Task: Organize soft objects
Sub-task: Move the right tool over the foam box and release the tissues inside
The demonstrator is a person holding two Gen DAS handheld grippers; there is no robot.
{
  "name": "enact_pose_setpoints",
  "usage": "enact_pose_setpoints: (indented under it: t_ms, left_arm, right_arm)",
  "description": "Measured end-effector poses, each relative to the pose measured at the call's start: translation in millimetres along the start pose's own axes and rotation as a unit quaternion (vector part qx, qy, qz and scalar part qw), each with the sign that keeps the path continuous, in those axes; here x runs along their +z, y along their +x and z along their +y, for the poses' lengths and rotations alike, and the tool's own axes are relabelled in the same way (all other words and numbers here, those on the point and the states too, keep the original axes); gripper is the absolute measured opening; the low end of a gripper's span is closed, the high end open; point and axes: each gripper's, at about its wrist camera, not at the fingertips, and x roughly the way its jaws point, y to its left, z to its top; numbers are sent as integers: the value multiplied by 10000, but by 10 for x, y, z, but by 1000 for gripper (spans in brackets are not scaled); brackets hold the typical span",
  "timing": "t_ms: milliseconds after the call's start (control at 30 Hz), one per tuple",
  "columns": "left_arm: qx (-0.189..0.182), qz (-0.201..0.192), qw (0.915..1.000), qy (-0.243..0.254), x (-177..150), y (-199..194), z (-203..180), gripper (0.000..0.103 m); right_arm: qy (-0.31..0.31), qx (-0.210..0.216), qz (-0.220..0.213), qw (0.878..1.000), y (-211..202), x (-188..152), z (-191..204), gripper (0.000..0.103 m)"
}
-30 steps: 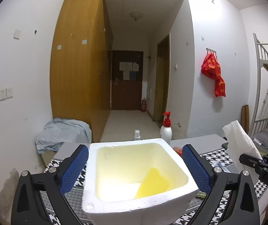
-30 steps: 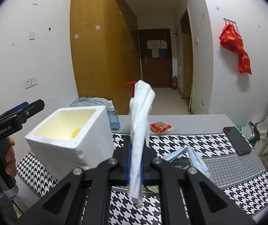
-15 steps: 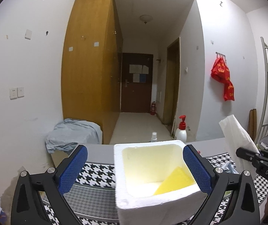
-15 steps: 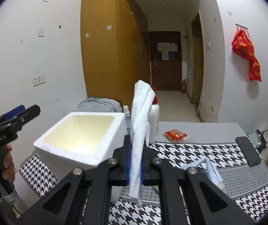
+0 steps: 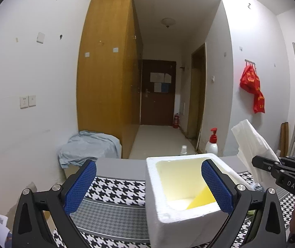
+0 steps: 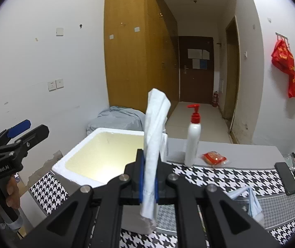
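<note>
A white foam box [image 5: 180,188] with a yellowish inside stands open on the houndstooth tablecloth [image 5: 116,192]; it also shows in the right wrist view [image 6: 98,157]. My left gripper [image 5: 147,188] is open and empty, with the box's left wall between its blue pads [image 5: 81,186]. My right gripper [image 6: 148,177] is shut on a folded white cloth [image 6: 154,136] that stands upright, close to the box's right side. The cloth also shows in the left wrist view [image 5: 252,144]. A yellow piece [image 5: 201,199] lies inside the box.
A white pump bottle with a red top [image 6: 193,138] and a red packet [image 6: 214,158] stand on the grey table strip behind. A light blue mask [image 6: 250,202] and a black phone [image 6: 287,177] lie at the right. Grey laundry [image 5: 87,146] is heaped by the wall.
The box has shifted from the centre to the right in the left wrist view as my left gripper moved left and back. My right gripper carried the cloth closer to the box.
</note>
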Motion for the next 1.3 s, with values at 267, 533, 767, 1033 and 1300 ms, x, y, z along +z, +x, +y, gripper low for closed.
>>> enact_pose_setpoints:
  t_ms: [267, 533, 767, 1033, 1300]
  left_arm:
    - [-26, 39, 9999, -122, -43, 10, 133, 102]
    - [-29, 97, 9999, -97, -113, 0, 198, 102]
    - [-90, 137, 9997, -160, -153, -18, 263, 102]
    - [-63, 114, 9995, -276, -159, -43, 350, 102]
    - [-76, 135, 9995, -264, -166, -52, 329, 102]
  right_arm:
    - [-140, 141, 89, 9998, 141, 53, 187, 11]
    - [-100, 343, 238, 9991, 281, 89, 317, 11]
    - [-160, 543, 449, 9974, 474, 102, 475, 12]
    - [-163, 740, 503, 9959, 547, 99, 536, 81]
    - [-252, 613, 403, 9970, 465, 86, 579, 95]
